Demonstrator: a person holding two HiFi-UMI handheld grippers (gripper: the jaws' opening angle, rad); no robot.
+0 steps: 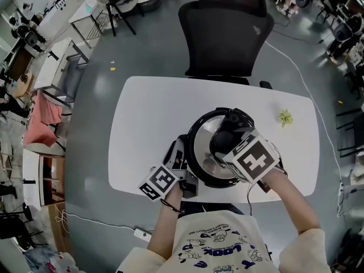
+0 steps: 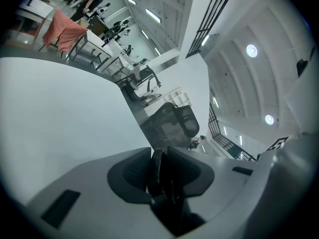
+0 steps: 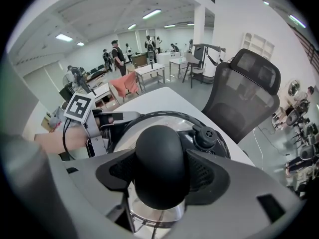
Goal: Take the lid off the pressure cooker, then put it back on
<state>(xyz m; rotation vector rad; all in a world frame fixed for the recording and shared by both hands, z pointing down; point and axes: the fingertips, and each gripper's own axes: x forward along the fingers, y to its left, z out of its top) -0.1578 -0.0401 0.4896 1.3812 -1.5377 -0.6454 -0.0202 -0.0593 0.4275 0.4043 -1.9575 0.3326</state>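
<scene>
- Our left gripper (image 2: pixel 159 158) has its jaws narrowly apart, pinching a thin dark side handle (image 2: pixel 162 183).
- Our right gripper (image 3: pixel 160 156) has its jaws wide, clamped on the lid's (image 3: pixel 127 133) black knob (image 3: pixel 158 143).

We see a white table (image 1: pixel 145 124) with rounded corners on a grey floor (image 1: pixel 94 101). A black mesh office chair (image 1: pixel 224 30) stands just beyond its far edge. A small green crumpled item (image 1: pixel 285 117) sits alone near the table's far right corner; we can't tell what it is. A white cable (image 1: pixel 302 83) runs over the floor right of the chair. A power strip (image 1: pixel 142 234) lies on the floor on the near side. A pink cloth (image 1: pixel 41 124) hangs at far left. Several people (image 3: pixel 118 54) stand among desks (image 3: pixel 149 69) in the background.
</scene>
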